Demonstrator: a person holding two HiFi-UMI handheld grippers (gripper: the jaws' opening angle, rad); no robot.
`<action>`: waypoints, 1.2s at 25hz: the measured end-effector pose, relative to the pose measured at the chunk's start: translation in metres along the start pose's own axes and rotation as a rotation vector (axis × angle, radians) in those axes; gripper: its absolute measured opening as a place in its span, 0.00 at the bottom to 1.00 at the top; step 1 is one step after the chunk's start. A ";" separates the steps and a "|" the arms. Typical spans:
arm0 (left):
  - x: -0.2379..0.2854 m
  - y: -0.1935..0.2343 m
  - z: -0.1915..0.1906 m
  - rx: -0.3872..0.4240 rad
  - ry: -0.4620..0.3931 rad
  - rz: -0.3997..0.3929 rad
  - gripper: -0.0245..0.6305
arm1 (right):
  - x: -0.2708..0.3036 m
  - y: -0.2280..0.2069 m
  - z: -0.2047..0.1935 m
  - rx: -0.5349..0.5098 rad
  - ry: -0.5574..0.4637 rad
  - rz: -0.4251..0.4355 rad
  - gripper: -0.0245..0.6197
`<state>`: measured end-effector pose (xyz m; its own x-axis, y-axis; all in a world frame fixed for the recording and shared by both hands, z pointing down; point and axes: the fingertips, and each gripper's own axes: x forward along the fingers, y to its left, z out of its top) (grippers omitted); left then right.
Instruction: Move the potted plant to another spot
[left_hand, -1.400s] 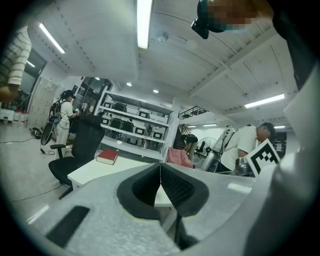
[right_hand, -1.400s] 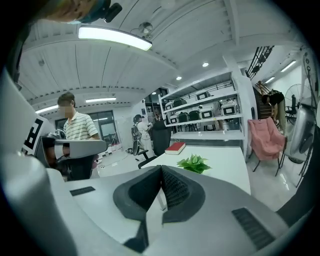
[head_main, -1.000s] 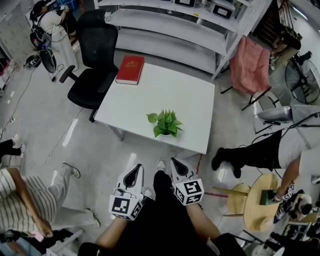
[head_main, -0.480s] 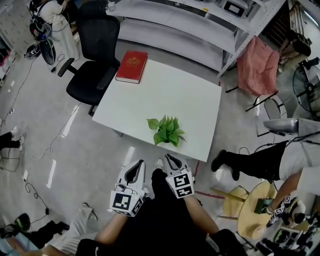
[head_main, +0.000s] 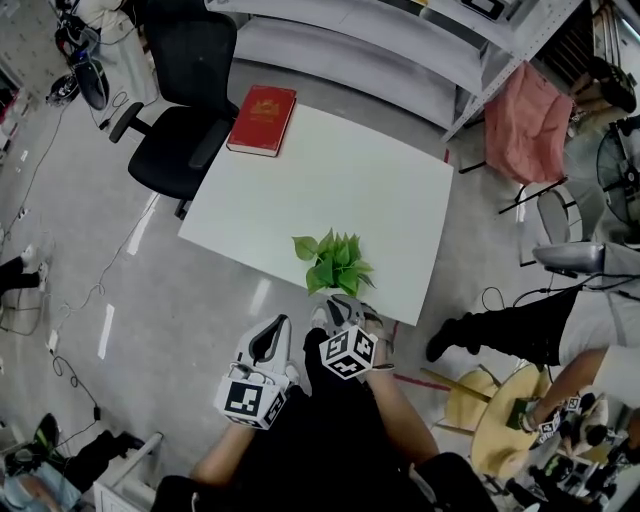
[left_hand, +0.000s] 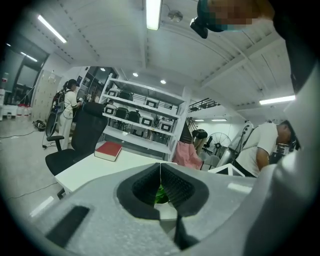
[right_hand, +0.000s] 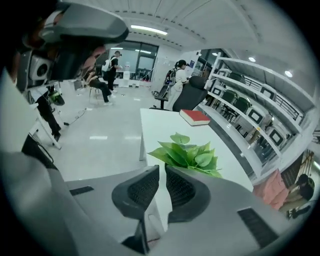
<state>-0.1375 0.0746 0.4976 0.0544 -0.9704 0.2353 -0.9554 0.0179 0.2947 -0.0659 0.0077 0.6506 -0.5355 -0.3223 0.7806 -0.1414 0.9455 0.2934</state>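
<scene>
Green potted plant (head_main: 333, 264) stands at near edge of desk (head_main: 330, 180) | left hand-held gripper (head_main: 272, 327) closed, empty | right hand-held gripper (head_main: 340, 305) slightly apart, empty, just beside plant | progress: 0 steps done; grasp and move remain

No writing can be read in any view.

The red book (head_main: 262, 120) at the worktop's (head_main: 330, 180) 11 o'clock corner bears a gold mark on its cover, too small to read as letters. The cubes on the left hand-held gripper (head_main: 274, 323) and the right hand-held gripper (head_main: 336, 303) show only black-and-white square marker patterns, with no letters or numbers.
</scene>
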 end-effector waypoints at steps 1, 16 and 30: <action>0.002 0.001 -0.001 0.000 0.005 0.003 0.06 | 0.006 -0.001 -0.002 -0.033 0.019 -0.001 0.06; 0.031 0.016 -0.008 -0.016 0.040 0.008 0.06 | 0.059 -0.005 -0.030 -0.261 0.229 0.007 0.06; 0.044 0.023 -0.008 -0.031 0.045 0.030 0.06 | 0.078 -0.007 -0.043 -0.340 0.262 0.046 0.06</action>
<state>-0.1548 0.0343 0.5216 0.0398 -0.9576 0.2854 -0.9475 0.0545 0.3151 -0.0709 -0.0262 0.7335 -0.2993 -0.3227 0.8979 0.1835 0.9041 0.3860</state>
